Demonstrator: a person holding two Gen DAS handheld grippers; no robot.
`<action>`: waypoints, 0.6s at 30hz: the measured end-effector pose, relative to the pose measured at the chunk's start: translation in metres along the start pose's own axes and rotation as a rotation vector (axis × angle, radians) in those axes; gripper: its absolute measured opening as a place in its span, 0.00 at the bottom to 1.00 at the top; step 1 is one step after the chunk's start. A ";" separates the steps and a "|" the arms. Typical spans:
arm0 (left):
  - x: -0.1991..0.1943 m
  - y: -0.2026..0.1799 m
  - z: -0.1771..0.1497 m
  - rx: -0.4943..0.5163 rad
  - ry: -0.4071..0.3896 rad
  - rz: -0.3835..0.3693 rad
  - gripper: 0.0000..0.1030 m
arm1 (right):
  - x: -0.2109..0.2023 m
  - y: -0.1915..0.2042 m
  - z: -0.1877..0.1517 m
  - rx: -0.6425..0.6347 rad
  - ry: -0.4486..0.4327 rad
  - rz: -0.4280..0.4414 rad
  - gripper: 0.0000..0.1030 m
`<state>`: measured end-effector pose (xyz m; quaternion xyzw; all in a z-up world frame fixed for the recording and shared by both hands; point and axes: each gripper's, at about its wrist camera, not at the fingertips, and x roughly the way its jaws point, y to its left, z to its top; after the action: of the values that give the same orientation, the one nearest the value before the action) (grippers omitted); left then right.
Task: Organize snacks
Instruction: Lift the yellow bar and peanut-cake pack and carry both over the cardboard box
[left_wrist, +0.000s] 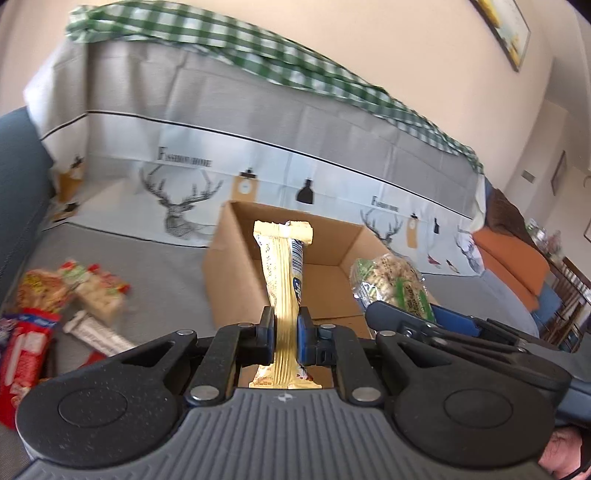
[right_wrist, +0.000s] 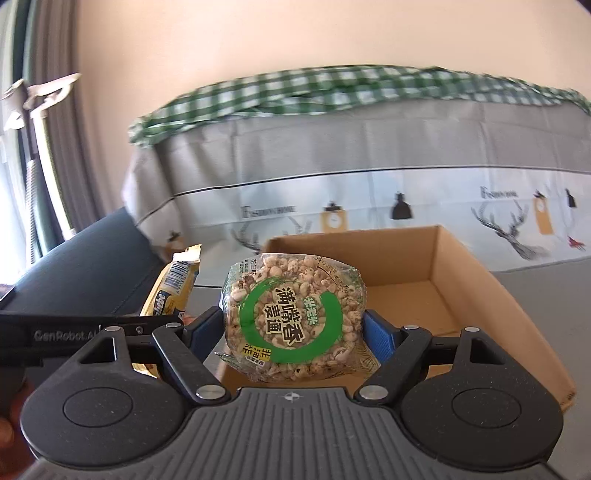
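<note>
A sofa backrest (left_wrist: 258, 122) draped in a grey-and-white cover printed with stags fills the far side of both views, with a green checked cloth (left_wrist: 280, 62) lying along its top. In front of it, on the grey seat (left_wrist: 147, 266), sits an open cardboard box (left_wrist: 229, 273); what shows of its floor is bare.

In the left wrist view, a loose pile of snack packets (left_wrist: 55, 306) in red, white and orange wrappers lies on the seat to the left of the box, well apart from it.

The right gripper (right_wrist: 295, 325) has its jaws spread wide, and its blue pads press on both sides of a round puffed-rice cake packet (right_wrist: 295, 317) with a green ring on its label. The packet is held upright at the near-left corner of the box, off the seat.

The left gripper (left_wrist: 286, 332) is nearly closed, pinching a slim gold snack bar (left_wrist: 284, 280) by its lower part. The bar sticks up and away from the jaws, its crimped top end seen against the box opening. In the right wrist view the same bar appears just left of the rice cake packet, close beside it.
</note>
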<state>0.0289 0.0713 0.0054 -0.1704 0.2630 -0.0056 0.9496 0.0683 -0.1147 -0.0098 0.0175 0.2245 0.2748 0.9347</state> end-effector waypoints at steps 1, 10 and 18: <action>0.005 -0.004 0.000 0.010 0.001 -0.005 0.12 | 0.001 -0.004 0.000 0.008 0.001 -0.019 0.79; 0.044 -0.040 0.004 0.103 -0.039 -0.057 0.12 | 0.007 -0.040 0.002 0.083 0.002 -0.190 0.79; 0.071 -0.057 0.008 0.109 -0.045 -0.094 0.12 | 0.005 -0.067 0.000 0.139 -0.007 -0.286 0.79</action>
<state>0.0987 0.0126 -0.0052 -0.1305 0.2326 -0.0607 0.9619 0.1059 -0.1686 -0.0228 0.0512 0.2400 0.1226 0.9616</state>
